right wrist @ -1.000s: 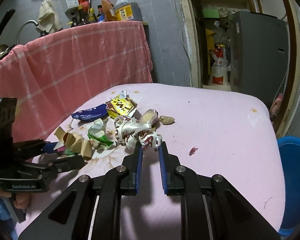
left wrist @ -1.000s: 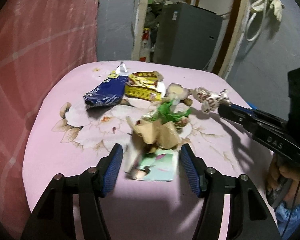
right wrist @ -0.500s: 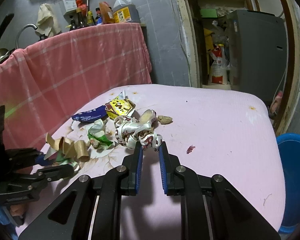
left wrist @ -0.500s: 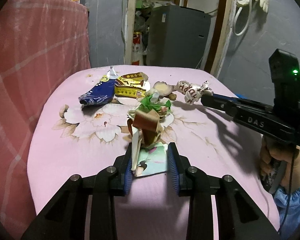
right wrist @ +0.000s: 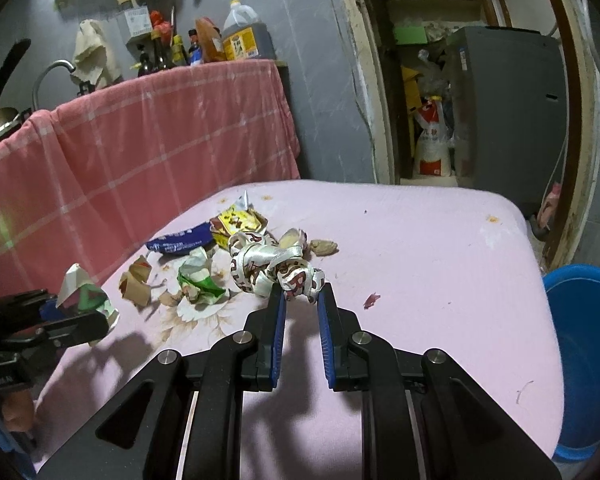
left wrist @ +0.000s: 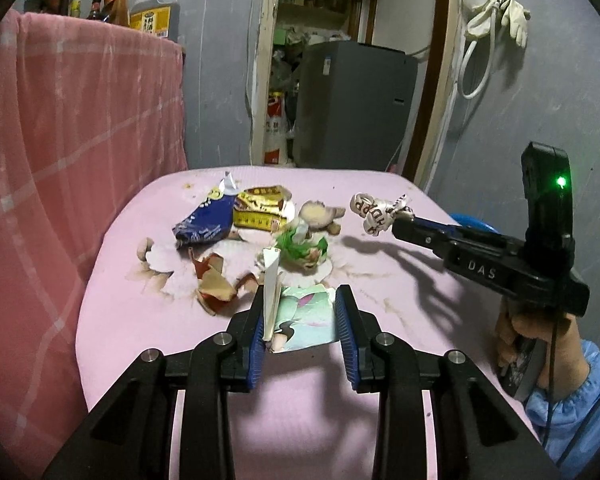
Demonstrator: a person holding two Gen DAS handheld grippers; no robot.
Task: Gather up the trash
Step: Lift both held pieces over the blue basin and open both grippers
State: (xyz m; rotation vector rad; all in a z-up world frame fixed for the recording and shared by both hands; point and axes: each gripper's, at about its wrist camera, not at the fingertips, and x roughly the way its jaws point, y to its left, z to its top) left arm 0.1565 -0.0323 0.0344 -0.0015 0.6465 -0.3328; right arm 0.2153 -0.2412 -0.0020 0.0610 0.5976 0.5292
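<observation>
My left gripper (left wrist: 300,304) is shut on a folded green-and-white paper carton (left wrist: 300,312) and holds it above the pink table (left wrist: 300,400); it also shows in the right wrist view (right wrist: 84,296). My right gripper (right wrist: 302,300) is shut on a bundle of white printed ribbon (right wrist: 268,268), lifted off the table; the ribbon shows in the left wrist view (left wrist: 376,210). A brown crumpled paper (left wrist: 216,284), a green wrapper (left wrist: 300,248), a blue packet (left wrist: 204,224) and a yellow packet (left wrist: 260,208) lie on the table.
A blue bucket (right wrist: 580,352) stands on the floor at the table's right edge. A pink checked cloth (right wrist: 140,160) covers a counter on the left, with bottles (right wrist: 240,36) on it. A grey appliance (left wrist: 348,104) stands in the doorway behind.
My left gripper has shut on the carton and lifted it; the brown paper has dropped off to the left. My right gripper has risen slightly with the ribbon.
</observation>
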